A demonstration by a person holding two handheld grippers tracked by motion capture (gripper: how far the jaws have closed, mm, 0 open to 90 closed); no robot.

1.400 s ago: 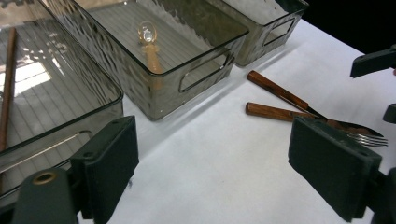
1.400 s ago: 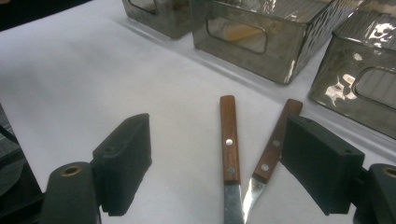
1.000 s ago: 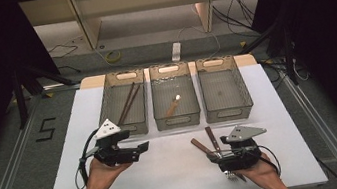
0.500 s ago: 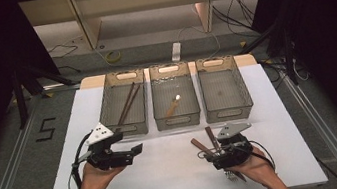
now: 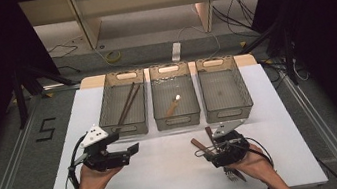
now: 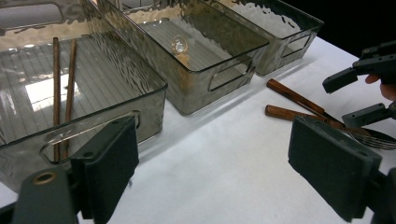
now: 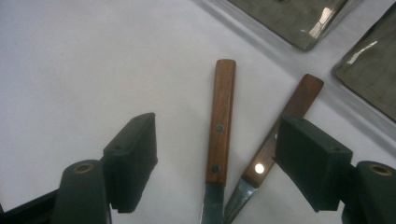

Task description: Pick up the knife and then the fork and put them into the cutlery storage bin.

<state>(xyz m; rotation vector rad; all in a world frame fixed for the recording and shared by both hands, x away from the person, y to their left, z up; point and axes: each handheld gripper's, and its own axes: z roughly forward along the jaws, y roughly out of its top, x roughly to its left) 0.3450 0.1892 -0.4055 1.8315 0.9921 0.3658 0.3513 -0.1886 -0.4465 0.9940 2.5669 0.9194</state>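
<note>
Two wooden-handled utensils lie on the white table, one handle (image 7: 222, 121) between my right gripper's jaws and the other (image 7: 285, 126) under its right jaw. My right gripper (image 7: 219, 158) (image 5: 210, 148) hovers over them. Its jaws have just been closing but still stand open, and the pads do not touch the handle. Fork tines (image 5: 232, 175) stick out near the right hand. My left gripper (image 6: 219, 163) (image 5: 133, 150) is open and empty, in front of the left bin (image 5: 109, 118), which holds two chopsticks (image 5: 126, 106).
Three clear grey bins stand in a row at the back of the table. The middle bin (image 5: 160, 116) holds a small wooden-handled utensil (image 5: 173, 106). Nothing shows in the right bin (image 5: 244, 98). White table surface lies between the two hands.
The right gripper has edged slightly left over the utensil handles. The left hand has hardly moved.
</note>
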